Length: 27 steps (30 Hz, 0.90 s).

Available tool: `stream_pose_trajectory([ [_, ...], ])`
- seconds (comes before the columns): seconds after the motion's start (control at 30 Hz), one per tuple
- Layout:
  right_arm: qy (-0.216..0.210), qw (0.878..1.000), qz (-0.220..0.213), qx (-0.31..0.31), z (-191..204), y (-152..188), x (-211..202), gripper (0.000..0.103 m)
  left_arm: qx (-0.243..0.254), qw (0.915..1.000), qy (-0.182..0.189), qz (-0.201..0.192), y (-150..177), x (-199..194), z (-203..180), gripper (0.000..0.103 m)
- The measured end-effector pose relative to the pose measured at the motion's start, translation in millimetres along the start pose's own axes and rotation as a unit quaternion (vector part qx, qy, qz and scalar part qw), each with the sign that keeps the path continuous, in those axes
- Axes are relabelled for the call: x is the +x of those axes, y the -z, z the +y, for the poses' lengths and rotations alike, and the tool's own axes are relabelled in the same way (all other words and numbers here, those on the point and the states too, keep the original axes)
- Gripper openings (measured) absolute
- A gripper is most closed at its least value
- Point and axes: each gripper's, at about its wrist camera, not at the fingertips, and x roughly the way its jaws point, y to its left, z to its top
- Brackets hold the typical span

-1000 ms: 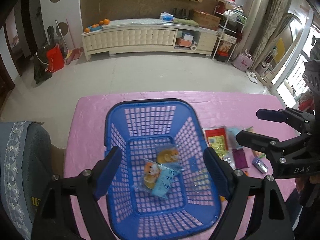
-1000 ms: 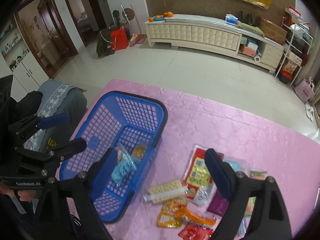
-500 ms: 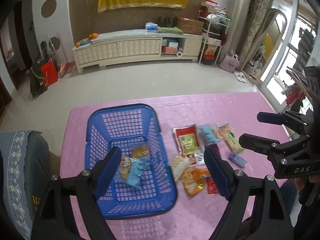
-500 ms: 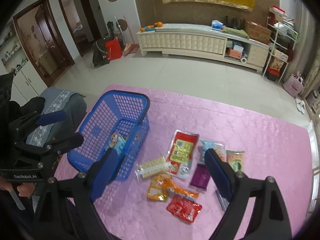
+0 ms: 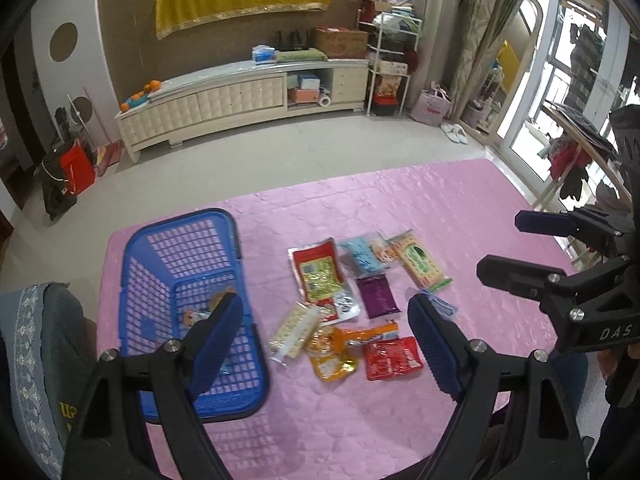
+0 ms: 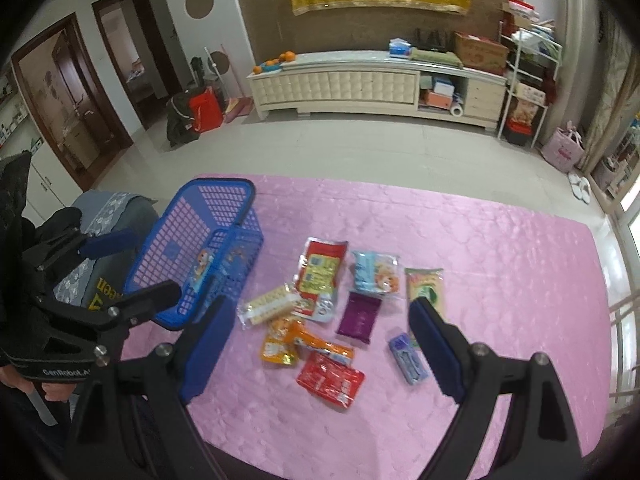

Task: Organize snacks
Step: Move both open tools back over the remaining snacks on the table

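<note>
A pink quilted tablecloth [image 5: 460, 208] carries a blue plastic lattice basket [image 5: 160, 264] beside scattered snack packets [image 6: 320, 276]; left gripper [image 5: 326, 334] and right gripper [image 6: 320, 340] hover, jaws wide apart, empty.

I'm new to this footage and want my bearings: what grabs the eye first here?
A blue basket sits at the left of the pink tablecloth, with a couple of snacks already inside. Right of it lies a loose cluster of bright snack packets. Both grippers, left and right, hang open above them.
</note>
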Motion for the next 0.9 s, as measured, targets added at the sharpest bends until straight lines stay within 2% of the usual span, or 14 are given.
stream_pose_trajectory([
  [0.4,0.005,0.999,0.010,0.037,-58.3,16.3,6.5,0.091,0.024,0.9992,0.017,0.026,-11.7,37.7,-51.8,0.083],
  [0.9,0.005,0.998,0.029,0.061,-112.7,9.8,36.8,0.091,0.022,0.9973,0.023,0.066,-34.7,97.6,-76.0,0.083],
])
